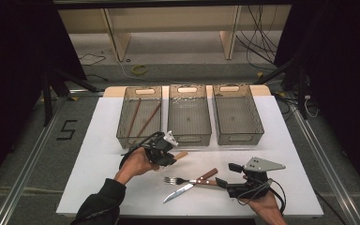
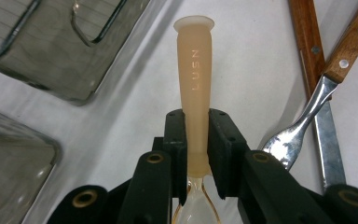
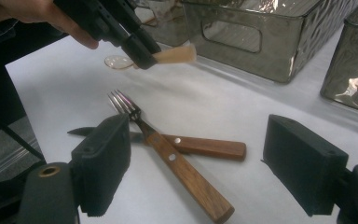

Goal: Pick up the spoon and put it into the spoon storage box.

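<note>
At centre frame the left gripper (image 1: 168, 152) has its jaws clamped on a tan spoon (image 2: 195, 88), just before three bins (image 1: 189, 117), while the right gripper (image 1: 226, 180), jaws wide and empty, faces the crossed fork (image 1: 185, 181) and knife (image 1: 180, 192) on the white surface (image 1: 98, 154).

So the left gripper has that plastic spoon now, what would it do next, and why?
Probably carry it forward to one of the bins. The left gripper is shut on the spoon by its handle, lifted off the table. The left bin already has chopsticks, while the middle bin just ahead looks empty, so that seems the likelier drop.
</note>
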Motion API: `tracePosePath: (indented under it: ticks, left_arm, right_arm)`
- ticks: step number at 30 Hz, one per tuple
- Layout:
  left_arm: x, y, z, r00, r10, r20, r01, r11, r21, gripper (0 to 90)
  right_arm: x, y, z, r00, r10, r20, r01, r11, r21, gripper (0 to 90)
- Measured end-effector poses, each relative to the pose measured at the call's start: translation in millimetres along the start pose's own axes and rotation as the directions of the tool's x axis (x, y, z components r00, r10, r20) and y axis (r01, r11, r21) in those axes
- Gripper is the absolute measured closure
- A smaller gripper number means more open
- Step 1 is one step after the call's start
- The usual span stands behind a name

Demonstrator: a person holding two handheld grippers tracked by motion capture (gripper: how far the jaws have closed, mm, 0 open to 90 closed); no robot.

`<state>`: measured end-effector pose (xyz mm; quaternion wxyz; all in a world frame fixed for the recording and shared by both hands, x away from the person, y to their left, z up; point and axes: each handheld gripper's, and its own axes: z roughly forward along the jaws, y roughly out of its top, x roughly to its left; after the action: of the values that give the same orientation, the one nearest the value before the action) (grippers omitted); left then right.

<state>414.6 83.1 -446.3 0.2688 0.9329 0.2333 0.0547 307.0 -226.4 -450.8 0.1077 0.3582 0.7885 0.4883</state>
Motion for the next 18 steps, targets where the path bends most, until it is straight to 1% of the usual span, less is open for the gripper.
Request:
tracePosePath:
  ticks: [5, 12, 18]
  left_arm:
    - [0.2, 1.3, -5.2, 1.0, 0.001, -0.002, -0.001, 0.9999, -0.013, 77.8]
    - [0.4, 6.6, -14.4, 0.9999, -0.003, -0.01, 0.002, 0.9989, -0.046, 77.8]
    - [5.2, 16.1, -22.2, 0.9997, -0.013, -0.02, 0.011, 0.9958, -0.091, 77.8]
  right_arm:
    - [0.1, -0.1, 0.2, 1.0, 0.0, -0.001, 0.0, 1.0, 0.001, 24.0]
    - [-0.1, -0.1, 0.6, 1.0, 0.001, 0.001, -0.001, 1.0, 0.001, 23.9]
    - [-0.5, -0.1, 0.9, 1.0, 0.003, 0.001, -0.003, 1.0, 0.001, 24.0]
